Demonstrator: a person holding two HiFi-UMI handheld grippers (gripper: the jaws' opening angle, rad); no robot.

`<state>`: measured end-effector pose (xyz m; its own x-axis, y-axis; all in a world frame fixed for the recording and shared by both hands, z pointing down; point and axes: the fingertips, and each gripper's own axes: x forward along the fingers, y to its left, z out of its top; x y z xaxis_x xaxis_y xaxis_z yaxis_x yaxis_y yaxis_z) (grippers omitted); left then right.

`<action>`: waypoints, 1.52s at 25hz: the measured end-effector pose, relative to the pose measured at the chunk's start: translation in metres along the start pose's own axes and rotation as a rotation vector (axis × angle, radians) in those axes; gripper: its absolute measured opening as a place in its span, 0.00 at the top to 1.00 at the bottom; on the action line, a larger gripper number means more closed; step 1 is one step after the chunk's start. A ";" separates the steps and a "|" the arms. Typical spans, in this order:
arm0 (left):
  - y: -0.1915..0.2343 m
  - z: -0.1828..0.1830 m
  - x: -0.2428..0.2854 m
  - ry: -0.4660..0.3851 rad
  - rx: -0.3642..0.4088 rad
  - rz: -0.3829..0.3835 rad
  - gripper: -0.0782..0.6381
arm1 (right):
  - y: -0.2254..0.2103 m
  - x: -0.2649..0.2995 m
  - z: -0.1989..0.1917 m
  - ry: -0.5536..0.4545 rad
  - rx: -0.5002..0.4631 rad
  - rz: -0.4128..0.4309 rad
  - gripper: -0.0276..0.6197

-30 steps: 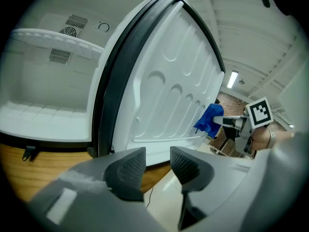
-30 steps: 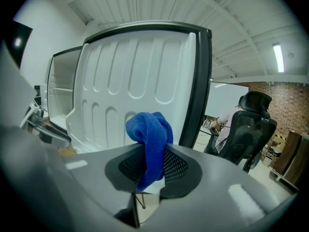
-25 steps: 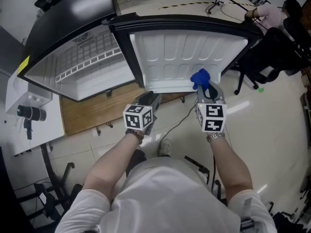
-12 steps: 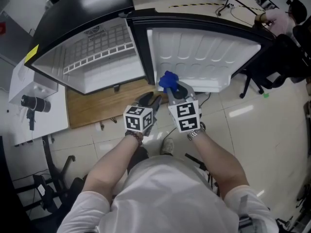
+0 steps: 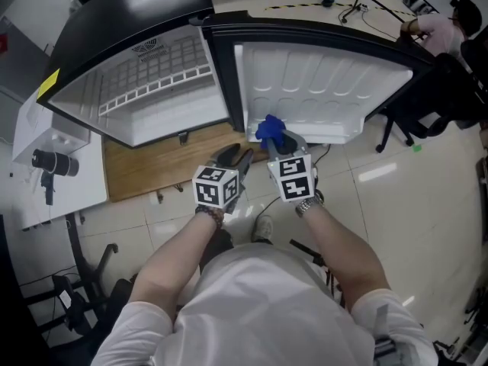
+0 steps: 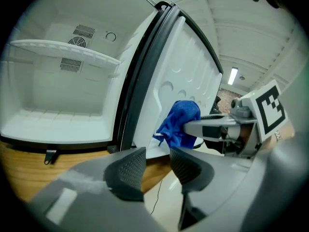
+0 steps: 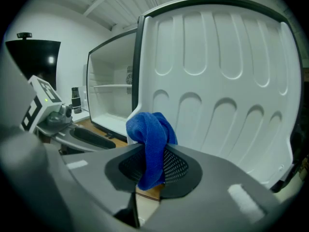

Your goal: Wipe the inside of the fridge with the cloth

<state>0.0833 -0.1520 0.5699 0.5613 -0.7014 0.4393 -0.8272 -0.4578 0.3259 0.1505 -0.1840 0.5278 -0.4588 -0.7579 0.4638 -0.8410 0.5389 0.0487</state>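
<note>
A small black fridge [image 5: 152, 21] stands open on a wooden board, its white inside [image 6: 53, 115] and wire shelf [image 5: 145, 90] showing. Its door [image 5: 320, 75] is swung wide to the right, the white moulded liner [image 7: 222, 86] facing me. My right gripper [image 5: 276, 137] is shut on a bunched blue cloth [image 7: 149, 139], held close to the door's lower left corner near the hinge. The cloth [image 6: 179, 124] also shows in the left gripper view. My left gripper [image 5: 235, 158] hangs open and empty just left of the right one, in front of the fridge's lower edge.
A wooden board [image 5: 145, 166] lies under the fridge. A white table [image 5: 46, 166] with a black camera-like device [image 5: 49, 162] stands at the left. A black office chair [image 5: 435, 90] and a person's arm [image 5: 427, 25] are at the right. A cable [image 5: 267, 204] runs across the tiled floor.
My right gripper with the cloth has swung left and lower, from the middle of the door's bottom edge to its hinge-side corner. The left gripper has shifted only slightly.
</note>
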 end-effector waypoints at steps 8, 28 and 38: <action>-0.015 0.000 0.014 0.011 0.008 -0.031 0.67 | -0.039 -0.020 -0.020 0.023 0.006 -0.077 0.85; -0.021 0.001 0.047 0.022 -0.166 -0.060 0.66 | -0.151 -0.077 -0.057 0.061 0.049 -0.282 0.85; -0.024 0.009 0.056 -0.020 -0.340 -0.115 0.66 | -0.180 -0.092 -0.068 0.072 0.060 -0.338 0.85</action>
<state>0.1343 -0.1854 0.5793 0.6470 -0.6678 0.3680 -0.7000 -0.3288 0.6339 0.3635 -0.1863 0.5370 -0.1319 -0.8605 0.4920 -0.9582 0.2378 0.1591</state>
